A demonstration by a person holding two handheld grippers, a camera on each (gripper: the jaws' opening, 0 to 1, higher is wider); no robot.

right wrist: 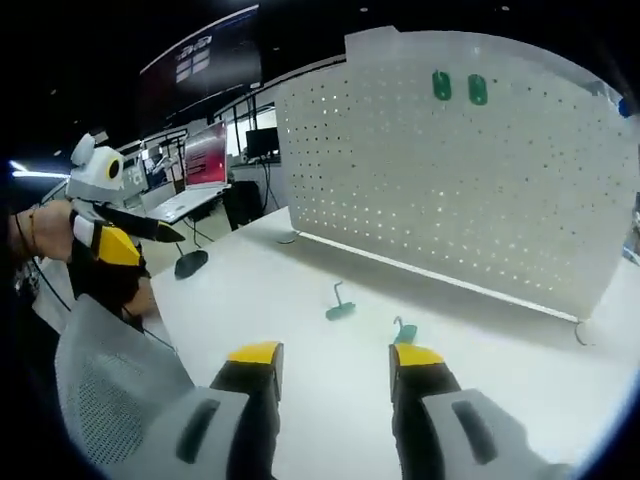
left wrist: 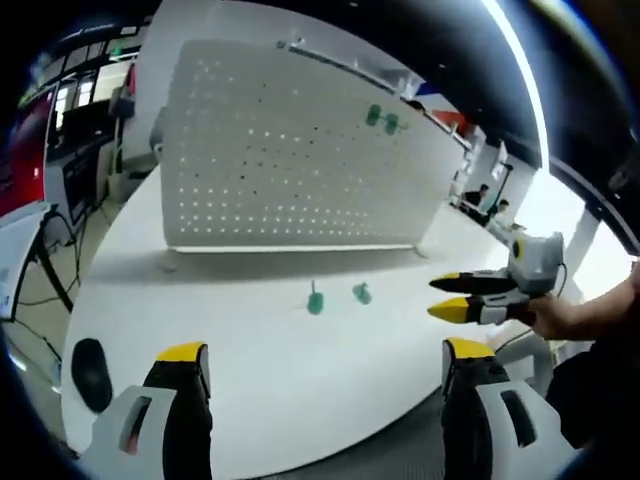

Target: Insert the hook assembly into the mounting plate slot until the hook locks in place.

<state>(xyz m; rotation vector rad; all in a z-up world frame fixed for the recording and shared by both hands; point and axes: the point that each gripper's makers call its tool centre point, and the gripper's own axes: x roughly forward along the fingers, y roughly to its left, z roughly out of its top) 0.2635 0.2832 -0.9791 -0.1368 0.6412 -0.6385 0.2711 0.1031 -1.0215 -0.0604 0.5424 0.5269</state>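
A white pegboard [left wrist: 300, 150] stands upright on the white table [left wrist: 250, 340]; it appears again in the right gripper view [right wrist: 460, 170]. Two green hooks [left wrist: 381, 120] hang near its top, also visible as mounted hooks [right wrist: 459, 88]. Two loose green hooks lie on the table in front of the board: one hook [left wrist: 316, 300] [right wrist: 340, 305] and another hook [left wrist: 362, 293] [right wrist: 404, 332]. My left gripper [left wrist: 325, 355] is open and empty, back from them. My right gripper [right wrist: 336, 358] is open and empty, just short of the nearer hook. Each gripper shows in the other's view: right gripper [left wrist: 438, 298], left gripper [right wrist: 165, 235].
A black mouse-like object [left wrist: 90, 372] [right wrist: 190, 263] lies near the table's edge. A grey mesh chair back [right wrist: 110, 370] stands close beside my right gripper. Desks with monitors [right wrist: 205, 155] and seated people [left wrist: 480, 198] fill the room beyond the table.
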